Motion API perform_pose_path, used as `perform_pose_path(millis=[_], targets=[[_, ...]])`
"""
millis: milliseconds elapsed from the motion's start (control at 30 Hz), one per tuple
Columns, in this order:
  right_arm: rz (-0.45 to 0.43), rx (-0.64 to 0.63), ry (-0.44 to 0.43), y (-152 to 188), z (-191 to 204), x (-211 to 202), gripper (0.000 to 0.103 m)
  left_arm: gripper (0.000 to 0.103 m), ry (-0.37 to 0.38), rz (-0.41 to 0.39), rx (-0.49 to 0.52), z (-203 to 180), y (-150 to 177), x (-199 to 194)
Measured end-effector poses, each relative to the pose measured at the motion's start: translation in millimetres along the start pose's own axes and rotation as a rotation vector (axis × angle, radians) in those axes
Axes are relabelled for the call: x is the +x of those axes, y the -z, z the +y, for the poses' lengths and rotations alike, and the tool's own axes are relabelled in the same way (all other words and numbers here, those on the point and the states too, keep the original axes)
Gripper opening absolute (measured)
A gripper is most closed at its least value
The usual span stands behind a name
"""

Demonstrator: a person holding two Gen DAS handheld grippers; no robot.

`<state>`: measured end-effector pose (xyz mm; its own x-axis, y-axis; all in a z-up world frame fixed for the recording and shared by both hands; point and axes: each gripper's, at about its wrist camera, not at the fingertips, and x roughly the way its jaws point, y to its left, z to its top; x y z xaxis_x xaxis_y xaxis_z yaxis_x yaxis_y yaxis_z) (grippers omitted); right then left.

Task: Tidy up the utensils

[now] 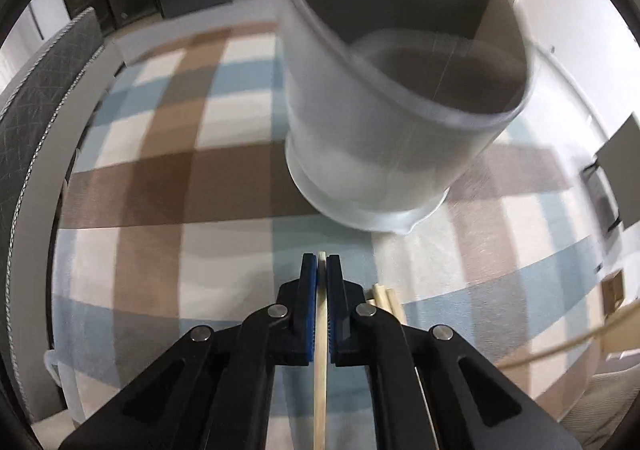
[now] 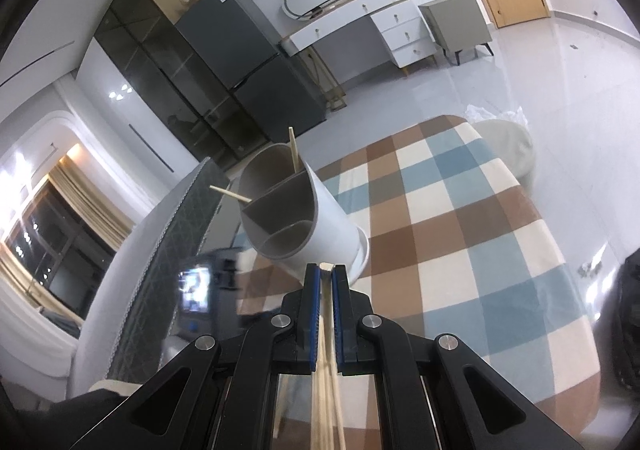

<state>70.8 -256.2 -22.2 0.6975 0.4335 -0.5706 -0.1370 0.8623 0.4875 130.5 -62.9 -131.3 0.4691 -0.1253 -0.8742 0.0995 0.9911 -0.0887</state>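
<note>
My left gripper (image 1: 321, 262) is shut on a single pale wooden chopstick (image 1: 321, 370), which runs straight back between the blue pads. Just ahead of it stands the white cylindrical utensil holder (image 1: 360, 154), large and blurred, with grey dividers inside. A few more chopsticks (image 1: 386, 300) show beside the right finger. My right gripper (image 2: 326, 274) is shut on a bundle of chopsticks (image 2: 326, 390), with their tips level with the fingertips. The same holder (image 2: 328, 218) stands a little beyond it. Two chopsticks (image 2: 294, 150) lean out of its far compartments.
The table is covered by a brown, blue and cream checked cloth (image 2: 460, 234). A grey padded chair back (image 2: 180, 230) stands at the table's left edge, also visible as a dark quilted panel (image 1: 36, 110). A white bag (image 2: 508, 146) lies past the far corner.
</note>
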Motion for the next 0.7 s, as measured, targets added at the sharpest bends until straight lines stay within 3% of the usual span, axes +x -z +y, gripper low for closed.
perform_pose_path(millis=[233,333,700], targets=[[-0.059,-0.078,0.003,8,24,-18,0.005,0.000,0.080,-0.215,-0.058,17,18,-87],[-0.084,-0.138,0.014,13,39,-24,0.005,0.000,0.096,-0.263,-0.068,21,29,-108],[-0.087,-0.175,0.057,29,51,-32,0.005,0.000,0.131,-0.334,-0.076,26,28,-127]])
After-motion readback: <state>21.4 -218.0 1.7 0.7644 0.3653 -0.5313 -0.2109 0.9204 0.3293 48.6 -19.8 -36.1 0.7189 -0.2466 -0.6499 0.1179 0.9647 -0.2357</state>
